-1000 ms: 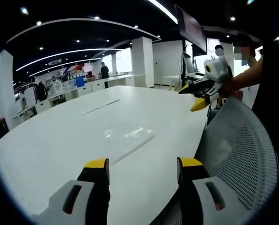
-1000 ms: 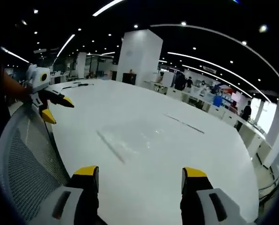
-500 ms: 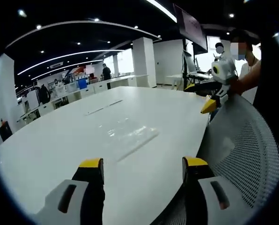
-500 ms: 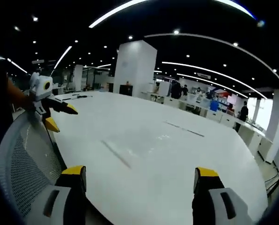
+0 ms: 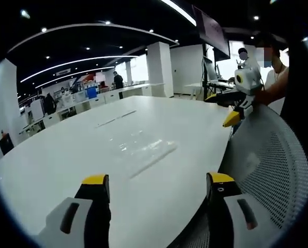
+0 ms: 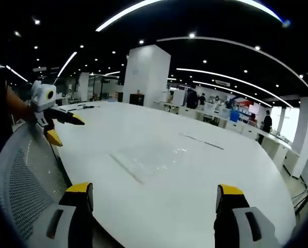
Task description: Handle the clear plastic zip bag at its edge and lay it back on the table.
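Observation:
The clear plastic zip bag (image 5: pixel 143 150) lies flat on the white table (image 5: pixel 61 155), its zip strip along the near edge. In the right gripper view the bag (image 6: pixel 150 160) sits mid-table, ahead of my jaws. My left gripper (image 5: pixel 158 181) is open and holds nothing, well short of the bag. My right gripper (image 6: pixel 154 189) is open too, back over the table's near edge. The right gripper (image 5: pixel 221 108) also comes into the left gripper view at upper right, held by a hand. The left gripper (image 6: pixel 66 130) appears at the left of the right gripper view.
A grey mesh chair back (image 5: pixel 267 170) stands against the table's near edge between the two grippers, also seen as the chair back (image 6: pixel 25 186). A thin dark strip (image 6: pixel 201 140) lies on the far part of the table (image 6: pixel 221 170). Desks and people fill the background.
Both grippers' jaws have spread wider than a second ago. Both views have shifted a little with the hands. The bag has not moved.

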Motion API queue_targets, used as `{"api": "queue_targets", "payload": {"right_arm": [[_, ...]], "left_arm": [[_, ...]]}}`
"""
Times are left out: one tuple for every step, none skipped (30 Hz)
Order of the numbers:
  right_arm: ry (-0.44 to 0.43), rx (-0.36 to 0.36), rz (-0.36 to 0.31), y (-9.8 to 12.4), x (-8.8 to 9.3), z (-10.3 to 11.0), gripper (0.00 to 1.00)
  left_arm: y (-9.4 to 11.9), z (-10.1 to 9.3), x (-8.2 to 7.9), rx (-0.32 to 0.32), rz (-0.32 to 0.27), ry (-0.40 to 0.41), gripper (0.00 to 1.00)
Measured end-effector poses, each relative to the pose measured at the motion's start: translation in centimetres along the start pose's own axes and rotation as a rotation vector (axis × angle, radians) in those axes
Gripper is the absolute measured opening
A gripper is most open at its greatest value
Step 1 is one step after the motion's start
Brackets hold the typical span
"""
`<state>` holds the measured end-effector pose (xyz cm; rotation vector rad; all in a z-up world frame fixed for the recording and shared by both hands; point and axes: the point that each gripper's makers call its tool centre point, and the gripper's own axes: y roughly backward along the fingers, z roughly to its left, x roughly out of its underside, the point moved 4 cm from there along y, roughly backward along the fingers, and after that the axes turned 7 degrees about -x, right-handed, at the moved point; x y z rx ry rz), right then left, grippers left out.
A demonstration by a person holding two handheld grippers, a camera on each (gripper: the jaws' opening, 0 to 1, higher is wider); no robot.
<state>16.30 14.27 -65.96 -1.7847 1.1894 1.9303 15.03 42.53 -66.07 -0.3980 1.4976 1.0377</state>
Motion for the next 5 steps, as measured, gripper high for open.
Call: {"api": "queue_targets", "payload": {"right_arm": [[0.002, 0.001, -0.002, 0.02, -0.04, 0.01, 1.0], [0.0, 0.001, -0.001, 0.02, -0.02, 0.01, 1.0], [-0.002, 0.0, 0.001, 0.01, 0.03, 0.0, 0.99], [-0.002, 0.0, 0.003, 0.01, 0.07, 0.01, 0.99], [-0.002, -0.001, 0.008, 0.01, 0.14, 0.02, 0.99]], "left_arm": [[0.02, -0.08, -0.07, -0.001, -0.001, -0.002, 0.77], [0.02, -0.07, -0.07, -0.002, -0.001, -0.002, 0.77], [0.02, -0.08, -0.08, -0.002, -0.001, -0.001, 0.77], [0.03, -0.09, -0.08, -0.002, -0.001, 0.002, 0.78], [0.03, -0.07, -0.1, -0.003, -0.003, 0.001, 0.78]]}}
